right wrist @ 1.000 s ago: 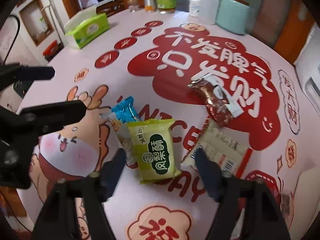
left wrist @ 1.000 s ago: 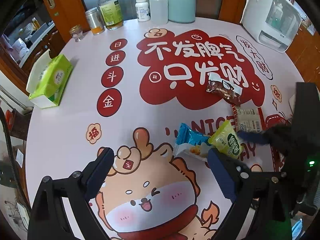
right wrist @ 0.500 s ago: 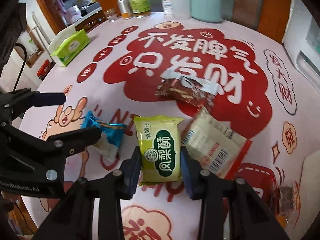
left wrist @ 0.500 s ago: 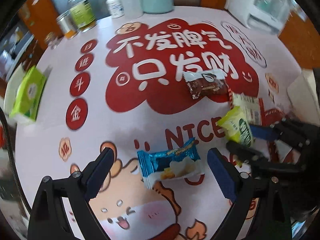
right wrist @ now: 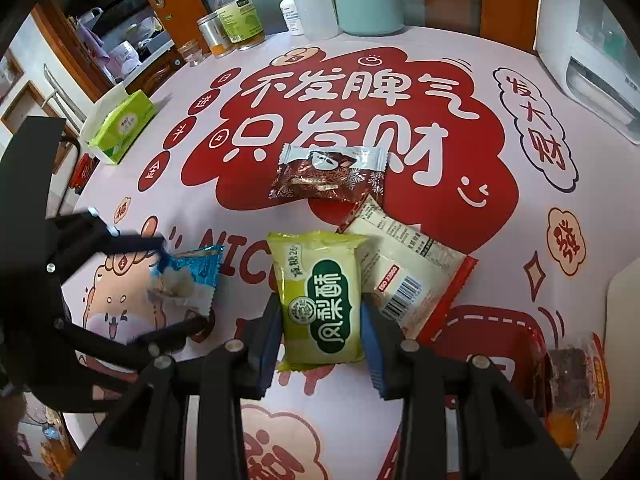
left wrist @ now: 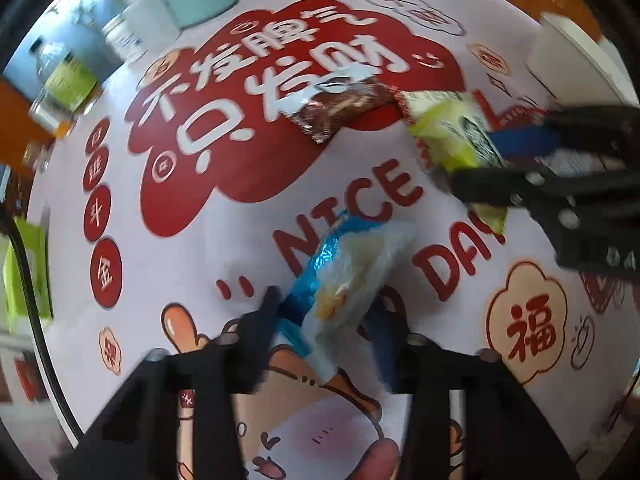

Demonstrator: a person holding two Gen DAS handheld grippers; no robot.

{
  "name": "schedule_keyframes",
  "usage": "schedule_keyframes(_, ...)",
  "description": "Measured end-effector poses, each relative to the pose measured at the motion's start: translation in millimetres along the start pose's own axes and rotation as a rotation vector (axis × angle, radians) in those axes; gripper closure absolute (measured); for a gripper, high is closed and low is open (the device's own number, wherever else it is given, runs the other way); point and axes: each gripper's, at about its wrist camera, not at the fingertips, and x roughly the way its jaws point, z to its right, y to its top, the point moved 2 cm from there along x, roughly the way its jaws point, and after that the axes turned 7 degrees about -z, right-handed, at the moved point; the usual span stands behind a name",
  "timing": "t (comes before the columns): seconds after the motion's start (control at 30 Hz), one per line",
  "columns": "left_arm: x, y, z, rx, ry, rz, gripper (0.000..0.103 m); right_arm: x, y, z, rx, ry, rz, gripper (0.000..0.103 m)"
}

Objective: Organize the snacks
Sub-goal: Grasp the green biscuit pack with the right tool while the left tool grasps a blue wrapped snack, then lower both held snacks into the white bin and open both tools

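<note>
A blue snack packet (left wrist: 348, 276) lies on the printed tablecloth (left wrist: 180, 216), between the fingers of my left gripper (left wrist: 326, 312). Its jaws are closing and both pads touch the packet's sides. From the right wrist view the same blue packet (right wrist: 188, 280) sits inside the left gripper (right wrist: 172, 284). My right gripper (right wrist: 320, 320) is shut on a green snack packet (right wrist: 320, 300), also seen as the green packet (left wrist: 452, 132) in the left wrist view. A brown packet (right wrist: 328, 176) and a cream and red packet (right wrist: 412, 276) lie just beyond it.
Bottles and jars (right wrist: 240, 12) and a teal canister (right wrist: 368, 0) line the table's far edge. A green tissue pack (right wrist: 124, 124) sits far left, a white appliance (right wrist: 588, 48) far right. A dark wrapped snack (right wrist: 572, 376) and a white board (right wrist: 624, 320) lie at the right edge.
My left gripper came down over the blue packet, rolled, and its wide jaws closed in on it. My right gripper's jaws closed onto the green packet and kept hold.
</note>
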Motion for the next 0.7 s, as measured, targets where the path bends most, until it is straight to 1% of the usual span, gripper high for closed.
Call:
schedule_keyframes(0.07,-1.3,-0.7,-3.7,-0.038,0.010,-0.003,0.074,-1.9,-1.0,-0.5,0.007,0.004,0.002,0.066)
schedule_keyframes(0.13,-4.6,-3.8,-5.4,-0.084,-0.010,-0.001,0.076,-5.7,-2.9,-1.2,0.015,0.011,0.008,0.066)
schedule_keyframes(0.37,-34.6,-21.5,-2.2,-0.227,-0.081,0.045,0.077,-30.4,-15.5,-4.8,0.033,0.037,0.047,0.066)
schedule_keyframes(0.43,-45.5,-27.0,5.4,-0.238,-0.095,0.058,0.078,-39.9,-20.9,-5.0,0.036,0.041,0.058,0.066)
schedule_keyframes(0.57,-66.6,-39.0,30.6,-0.226,-0.110,0.077,0.078,-60.7,-34.5,-3.6,0.043,0.051,0.083,0.066)
schedule_keyframes(0.7,-83.3,-49.2,57.8,-0.203,-0.102,0.087,0.078,-77.6,-51.0,-2.9,0.042,0.049,0.093,0.066)
